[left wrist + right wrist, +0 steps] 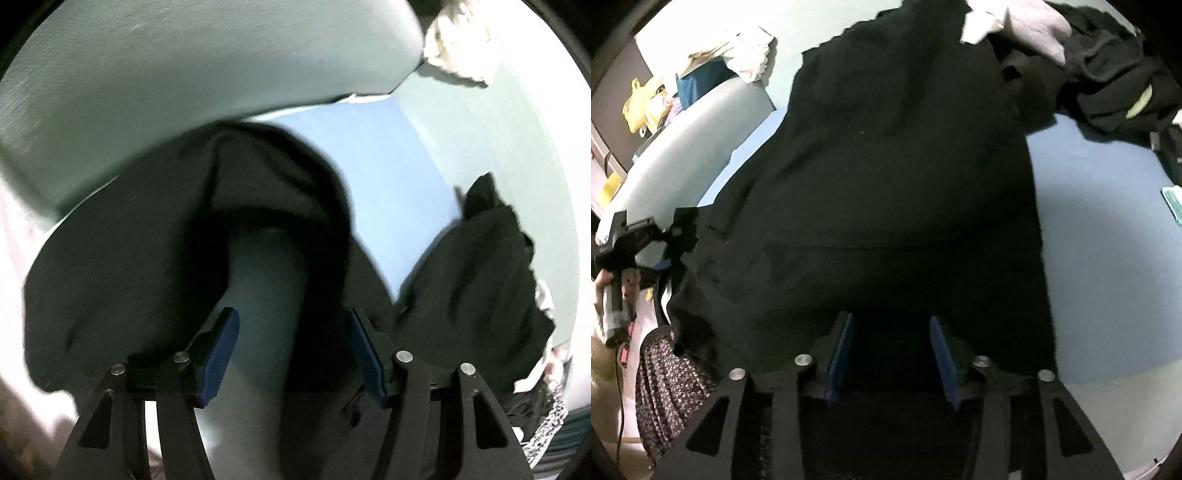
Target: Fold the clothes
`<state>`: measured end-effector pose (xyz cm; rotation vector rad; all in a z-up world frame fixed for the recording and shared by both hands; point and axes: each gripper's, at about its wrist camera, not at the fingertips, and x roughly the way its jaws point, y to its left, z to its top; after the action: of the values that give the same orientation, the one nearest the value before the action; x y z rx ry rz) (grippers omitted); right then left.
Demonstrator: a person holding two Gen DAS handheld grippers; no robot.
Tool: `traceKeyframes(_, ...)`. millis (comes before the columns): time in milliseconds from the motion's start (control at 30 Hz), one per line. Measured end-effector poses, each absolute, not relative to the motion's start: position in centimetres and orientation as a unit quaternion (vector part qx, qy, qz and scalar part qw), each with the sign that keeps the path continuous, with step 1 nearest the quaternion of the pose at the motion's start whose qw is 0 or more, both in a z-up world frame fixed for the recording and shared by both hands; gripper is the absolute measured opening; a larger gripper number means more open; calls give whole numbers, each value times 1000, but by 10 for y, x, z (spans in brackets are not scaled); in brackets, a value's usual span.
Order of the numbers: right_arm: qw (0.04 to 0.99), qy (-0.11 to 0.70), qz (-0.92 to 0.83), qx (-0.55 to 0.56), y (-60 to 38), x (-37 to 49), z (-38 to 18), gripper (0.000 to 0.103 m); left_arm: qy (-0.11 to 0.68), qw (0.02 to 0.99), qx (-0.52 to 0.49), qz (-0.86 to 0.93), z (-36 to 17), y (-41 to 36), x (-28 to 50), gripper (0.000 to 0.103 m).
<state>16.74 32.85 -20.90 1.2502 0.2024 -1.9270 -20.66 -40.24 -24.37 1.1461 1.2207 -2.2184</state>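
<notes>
Both the left claw (293, 354) and right claw (892, 363) gape released over the black garment (886, 177) filling mid-frame on the blue sheet (1108, 258); soft, limp, light, best pinched at a hem corner.

You're over a black garment (886, 166) spread on a light blue sheet (1108, 258). Your right gripper (892, 360) shows dark blue ribbed pads (840, 358) on black arms, and your left gripper (295, 354) matches. Pale grey-green cushion (184, 92) up top. A cream fluffy piece (458, 48) at the corner, a dark speckled floral fabric (668, 387) low left, a yellow bag (642, 103) far back.
</notes>
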Motion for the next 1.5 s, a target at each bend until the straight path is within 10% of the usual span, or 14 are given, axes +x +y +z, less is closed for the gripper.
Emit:
traceKeyframes(133,405,82,-762,499,334,163,-211,52,453,164,389,-785,-246,-411,-224,61)
traceKeyframes(400,410,57,-763,496,339,170,-211,65,483,225,343,-773,-246,-437,-223,8)
traceKeyframes(533,413,45,-764,494,333,173,-215,73,414,221,322,-822,-208,-422,-216,7)
traceKeyframes(733,410,79,-772,480,325,184,-216,81,51,98,318,-942,-130,-278,-220,7)
traceKeyframes(867,406,101,-777,470,321,190,-215,82,-170,21,386,-907,-173,-175,-234,8)
traceKeyframes(1067,414,69,-772,478,339,185,-209,81,-277,16,486,-829,-272,-116,-238,8)
traceKeyframes(1500,466,222,-782,350,270,169,-87,81,-352,51,474,-805,-280,-93,-221,9)
